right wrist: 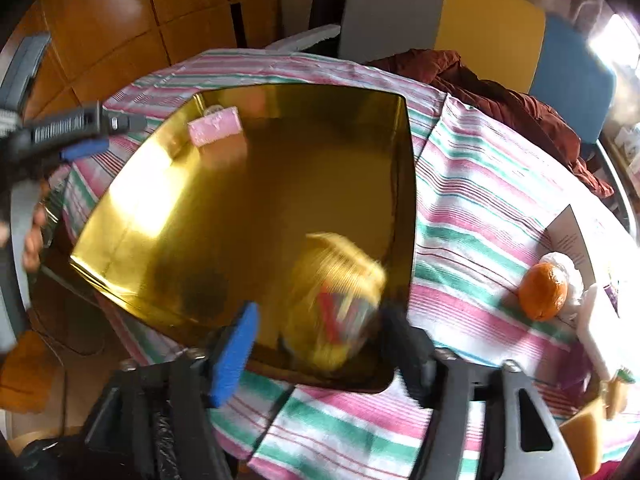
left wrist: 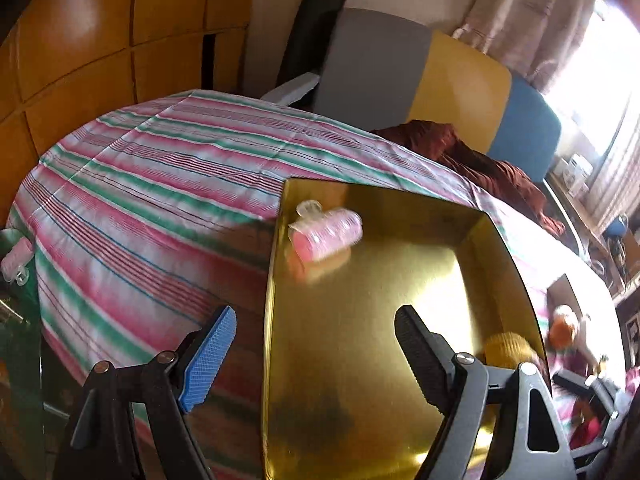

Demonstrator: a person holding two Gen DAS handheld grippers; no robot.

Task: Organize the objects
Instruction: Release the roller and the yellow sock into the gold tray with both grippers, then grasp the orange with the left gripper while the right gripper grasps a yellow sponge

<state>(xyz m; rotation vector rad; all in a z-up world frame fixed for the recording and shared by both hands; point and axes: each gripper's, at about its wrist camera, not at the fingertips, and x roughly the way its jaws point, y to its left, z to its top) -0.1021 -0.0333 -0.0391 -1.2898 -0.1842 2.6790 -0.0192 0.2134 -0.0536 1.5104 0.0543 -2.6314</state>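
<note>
The gold tray [right wrist: 120,216] sits on the striped cloth [right wrist: 480,200], and everything here is told from that tray.

Off the tray's left side, another pink curler [left wrist: 16,258] lies at the table's edge. It probably waits its turn.

The left gripper [left wrist: 316,344] hangs over the tray's left rim with its fingers spread wide and nothing between them. It looks like it let go so the pink curler [left wrist: 326,236] could land inside. That curler, with a clear clip on it, is in the tray's far left corner.

At the tray's near right corner, a yellow curler [right wrist: 336,300] looks blurry. The right gripper [right wrist: 320,336] is wide apart around it, so I think it is dropping in.

Right of the tray, an orange [right wrist: 544,290] rests on the cloth, well apart.
</note>
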